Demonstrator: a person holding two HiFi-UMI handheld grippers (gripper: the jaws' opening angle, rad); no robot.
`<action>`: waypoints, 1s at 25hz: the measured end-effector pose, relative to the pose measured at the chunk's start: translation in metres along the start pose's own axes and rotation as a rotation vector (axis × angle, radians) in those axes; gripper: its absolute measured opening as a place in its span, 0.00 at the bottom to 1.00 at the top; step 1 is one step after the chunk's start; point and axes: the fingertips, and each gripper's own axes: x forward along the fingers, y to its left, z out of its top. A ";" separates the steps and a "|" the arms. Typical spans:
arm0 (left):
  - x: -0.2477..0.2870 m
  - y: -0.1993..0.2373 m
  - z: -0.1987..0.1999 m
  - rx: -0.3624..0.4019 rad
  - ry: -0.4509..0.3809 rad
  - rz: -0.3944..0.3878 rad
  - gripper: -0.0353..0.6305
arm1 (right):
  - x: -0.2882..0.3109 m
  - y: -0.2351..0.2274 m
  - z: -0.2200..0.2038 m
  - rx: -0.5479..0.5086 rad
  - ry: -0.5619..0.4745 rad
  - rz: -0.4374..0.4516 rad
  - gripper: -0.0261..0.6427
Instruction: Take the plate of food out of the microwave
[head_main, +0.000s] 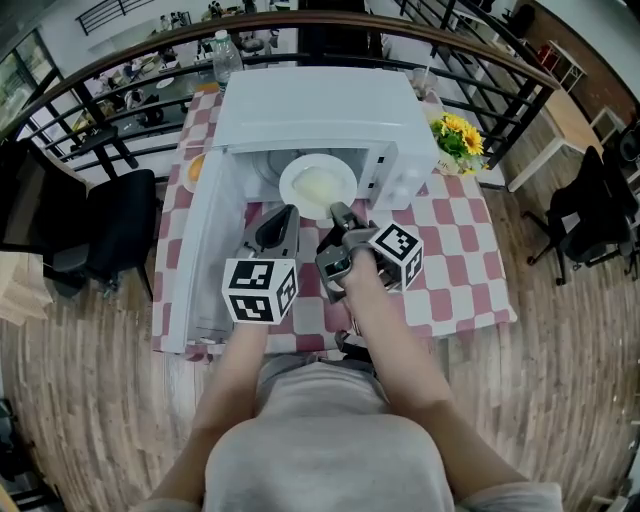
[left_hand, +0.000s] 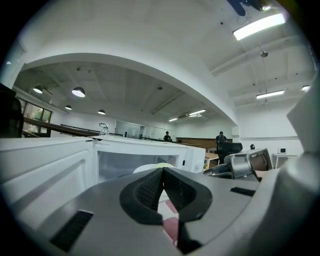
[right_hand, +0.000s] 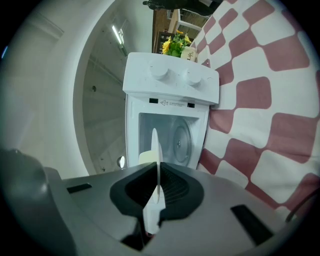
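A white plate (head_main: 318, 186) with pale food sits at the mouth of the white microwave (head_main: 320, 110), partly out over the sill. My right gripper (head_main: 338, 212) is shut on the plate's near rim. In the right gripper view the plate (right_hand: 155, 150) runs edge-on between the pads of the right gripper (right_hand: 157, 192), turned on its side. My left gripper (head_main: 278, 222) hovers just left of the plate, shut and holding nothing. In the left gripper view the left gripper (left_hand: 162, 187) has its pads together, with the plate (left_hand: 150, 168) ahead inside the microwave (left_hand: 145, 150).
The microwave door (head_main: 195, 260) hangs open to the left, reaching the table's front. A red-and-white checked cloth (head_main: 450, 260) covers the table. Yellow flowers (head_main: 458, 140) stand at the right of the microwave, a water bottle (head_main: 225, 55) behind it. A black chair (head_main: 110, 230) is at the left.
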 end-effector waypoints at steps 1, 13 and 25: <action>-0.001 -0.001 0.000 0.000 -0.004 0.002 0.06 | -0.003 0.002 -0.001 0.004 0.001 0.004 0.09; -0.008 -0.014 0.001 0.008 -0.042 0.017 0.06 | -0.036 0.019 0.008 0.030 -0.065 0.081 0.09; -0.009 -0.013 0.001 0.008 -0.056 0.046 0.06 | -0.051 0.020 0.010 0.023 -0.105 0.106 0.09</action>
